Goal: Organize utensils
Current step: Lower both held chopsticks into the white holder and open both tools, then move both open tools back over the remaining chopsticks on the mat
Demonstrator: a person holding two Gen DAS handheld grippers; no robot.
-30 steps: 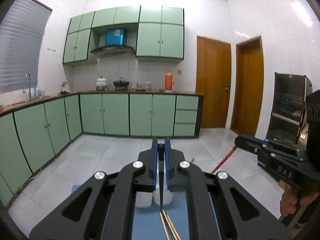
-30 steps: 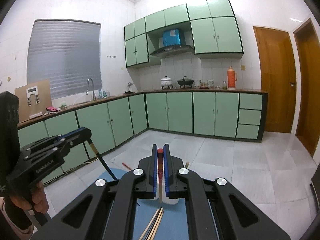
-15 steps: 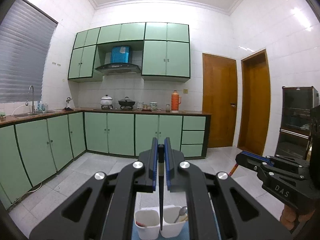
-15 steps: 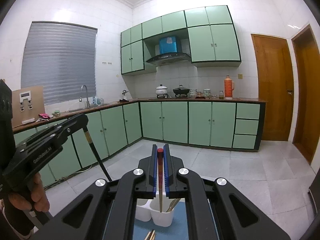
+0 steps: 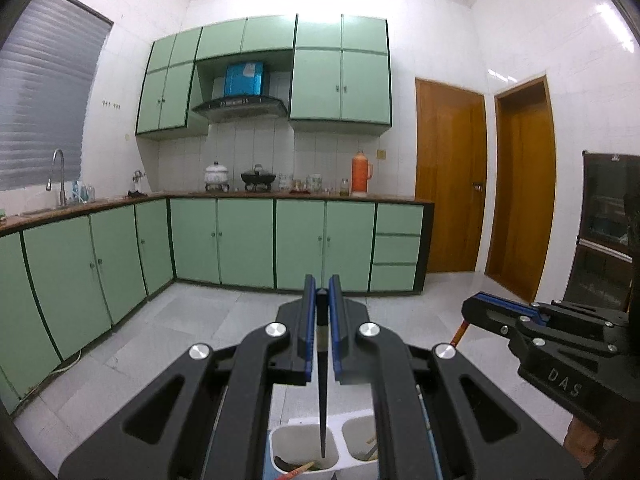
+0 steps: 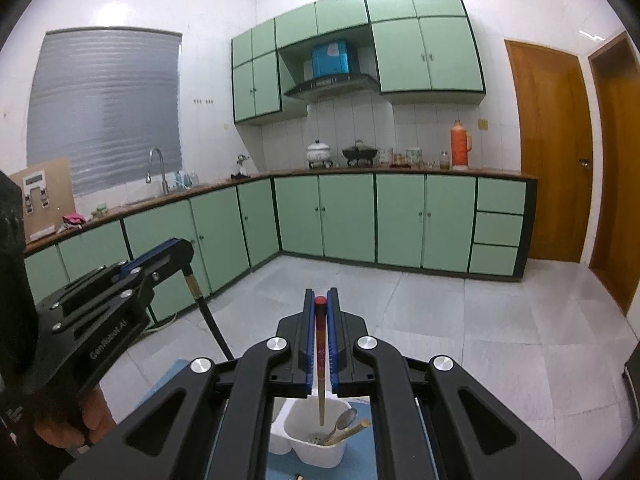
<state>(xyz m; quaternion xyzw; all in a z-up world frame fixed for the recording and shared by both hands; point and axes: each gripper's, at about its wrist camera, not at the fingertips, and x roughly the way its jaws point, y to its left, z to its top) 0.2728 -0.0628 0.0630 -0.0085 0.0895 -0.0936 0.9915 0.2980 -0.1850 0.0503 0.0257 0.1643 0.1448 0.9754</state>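
Left gripper: level, facing the green base cabinets, blue-lined jaws pinched nearly together on a dark chopstick hanging tip-down.
Right gripper: also facing the cabinets, jaws clamped on a red-topped chopstick pointing down.
Left hand: wrapped round the left gripper's handle, low on that side, fingers showing.
Right hand: only a sliver visible under the right gripper's body.
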